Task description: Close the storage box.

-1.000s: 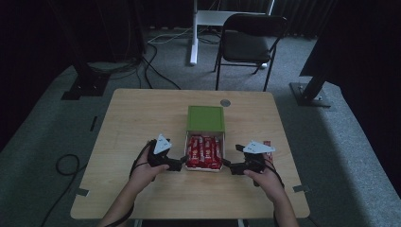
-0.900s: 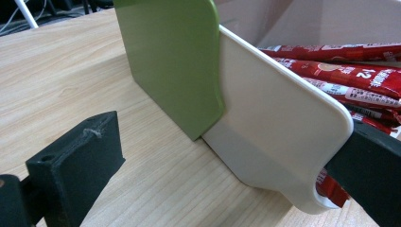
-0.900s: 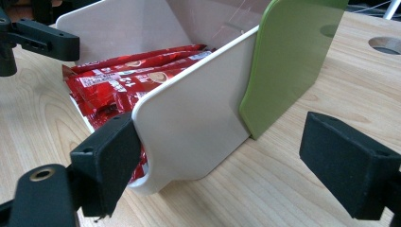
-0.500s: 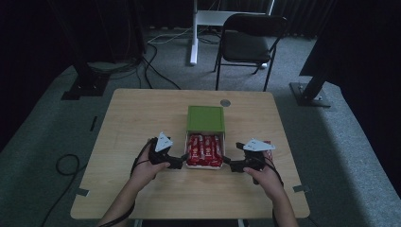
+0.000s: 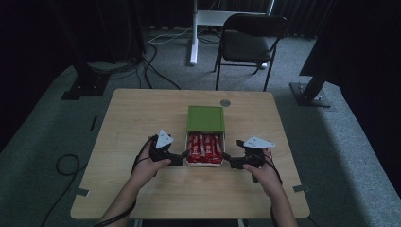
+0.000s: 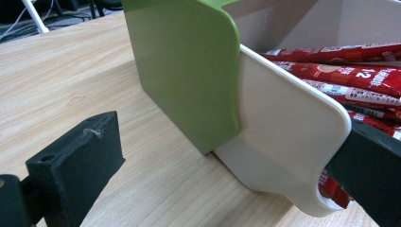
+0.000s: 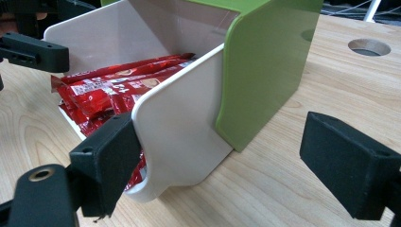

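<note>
A green box (image 5: 205, 118) lies mid-table with its white drawer (image 5: 204, 163) pulled out toward me. Several red snack packets (image 5: 204, 146) lie in the drawer. My left gripper (image 5: 178, 158) is open at the drawer's left side. In the left gripper view (image 6: 222, 184) its jaws straddle the white side wall (image 6: 283, 142), one outside and one over the packets (image 6: 359, 75). My right gripper (image 5: 228, 160) is open at the drawer's right side. Its jaws (image 7: 227, 165) likewise straddle the right wall (image 7: 179, 127), with the green box (image 7: 265, 71) just beyond.
The wooden table (image 5: 142, 113) has a round cable hole (image 5: 225, 102) behind the box. A black chair (image 5: 248, 45) and a white stand (image 5: 194, 38) are on the floor past the far edge. Cables (image 5: 66, 163) lie on the floor at left.
The left gripper has edged slightly forward along the drawer's side. The right gripper and the box look unchanged.
</note>
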The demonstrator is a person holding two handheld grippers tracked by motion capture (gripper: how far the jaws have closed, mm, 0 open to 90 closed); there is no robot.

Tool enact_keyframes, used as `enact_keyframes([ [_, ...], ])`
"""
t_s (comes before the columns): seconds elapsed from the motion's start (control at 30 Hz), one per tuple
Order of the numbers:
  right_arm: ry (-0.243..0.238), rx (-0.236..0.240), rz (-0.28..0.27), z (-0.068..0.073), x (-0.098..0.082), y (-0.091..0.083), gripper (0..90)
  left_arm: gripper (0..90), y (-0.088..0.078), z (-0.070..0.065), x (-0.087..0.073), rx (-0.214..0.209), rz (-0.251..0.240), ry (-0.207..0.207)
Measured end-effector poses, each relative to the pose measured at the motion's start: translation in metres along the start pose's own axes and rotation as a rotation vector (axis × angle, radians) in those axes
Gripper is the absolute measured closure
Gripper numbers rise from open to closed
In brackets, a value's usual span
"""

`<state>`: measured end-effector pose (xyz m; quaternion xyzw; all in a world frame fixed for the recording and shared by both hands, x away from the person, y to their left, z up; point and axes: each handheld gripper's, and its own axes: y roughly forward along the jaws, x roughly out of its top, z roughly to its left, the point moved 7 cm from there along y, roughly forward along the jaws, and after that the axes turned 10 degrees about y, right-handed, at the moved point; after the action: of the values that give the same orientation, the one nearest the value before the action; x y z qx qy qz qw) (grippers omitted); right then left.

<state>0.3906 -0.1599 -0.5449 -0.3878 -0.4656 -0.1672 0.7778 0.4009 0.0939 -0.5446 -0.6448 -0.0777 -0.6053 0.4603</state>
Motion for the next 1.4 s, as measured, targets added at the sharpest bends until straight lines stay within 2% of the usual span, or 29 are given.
enact_keyframes([
  [0.6, 0.031, -0.026, -0.010, -0.007, 0.005, 0.006, 13.2, 1.3, 0.007, 0.005, 0.004, 0.001, 0.000, -0.006],
  [0.83, 0.048, -0.039, -0.022, -0.010, 0.007, 0.009, 13.2, 1.3, 0.010, 0.009, 0.005, 0.017, 0.003, 0.001],
  [1.1, 0.057, -0.043, -0.023, -0.012, 0.009, 0.011, 13.1, 1.3, 0.013, 0.012, 0.006, 0.018, 0.002, -0.008],
  [1.4, 0.055, -0.053, -0.019, -0.015, 0.012, 0.014, 12.8, 1.3, 0.016, 0.015, 0.008, 0.028, 0.008, 0.013],
])
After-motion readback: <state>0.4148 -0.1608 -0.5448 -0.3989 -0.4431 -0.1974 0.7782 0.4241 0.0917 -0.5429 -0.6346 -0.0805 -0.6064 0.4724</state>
